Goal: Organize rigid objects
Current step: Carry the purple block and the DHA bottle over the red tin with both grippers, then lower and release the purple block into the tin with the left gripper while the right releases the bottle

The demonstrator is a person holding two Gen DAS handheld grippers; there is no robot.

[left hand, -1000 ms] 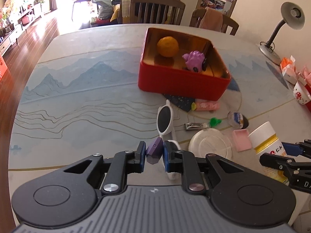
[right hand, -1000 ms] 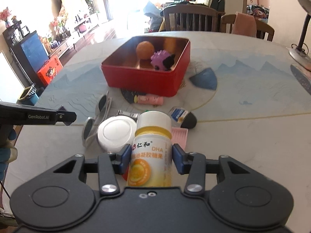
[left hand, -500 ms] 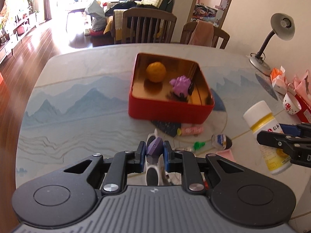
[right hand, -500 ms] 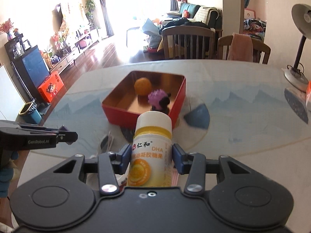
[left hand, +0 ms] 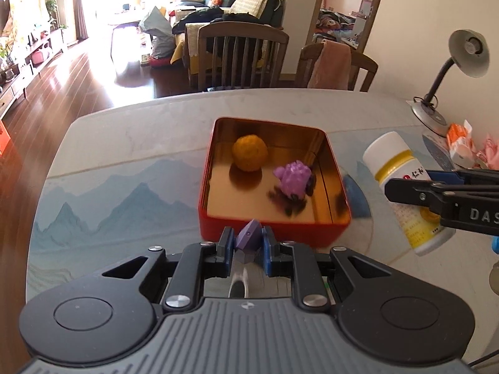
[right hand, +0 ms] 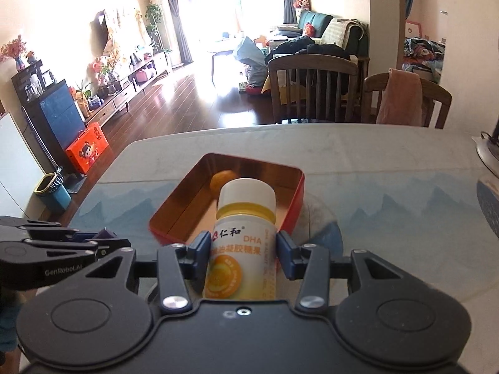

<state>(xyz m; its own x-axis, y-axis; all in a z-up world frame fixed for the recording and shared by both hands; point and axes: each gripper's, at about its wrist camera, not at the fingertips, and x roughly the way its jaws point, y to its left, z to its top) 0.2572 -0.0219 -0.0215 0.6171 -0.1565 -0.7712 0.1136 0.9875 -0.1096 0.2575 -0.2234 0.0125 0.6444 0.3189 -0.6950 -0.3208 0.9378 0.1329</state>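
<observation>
Both grippers had risen from the clutter and closed on the red tin [left hand: 268, 232] since a second earlier — the left gripper [left hand: 248, 243] clamped on a purple piece [left hand: 248, 239] at the tin's near wall, the right gripper [right hand: 241, 257] clamped on a white bottle [right hand: 244, 233] tilted beside it. Two drops at once risked a clash over the tin; the bottle could strike the orange [left hand: 250, 152] or purple toy [left hand: 293, 177] inside. Bottle read "仁和 DHA"; fingers read "GenRobot.AI" and "DAS".

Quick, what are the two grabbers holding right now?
Left gripper: closed on a small purple piece.
Right gripper: closed on a white DHA bottle.
</observation>
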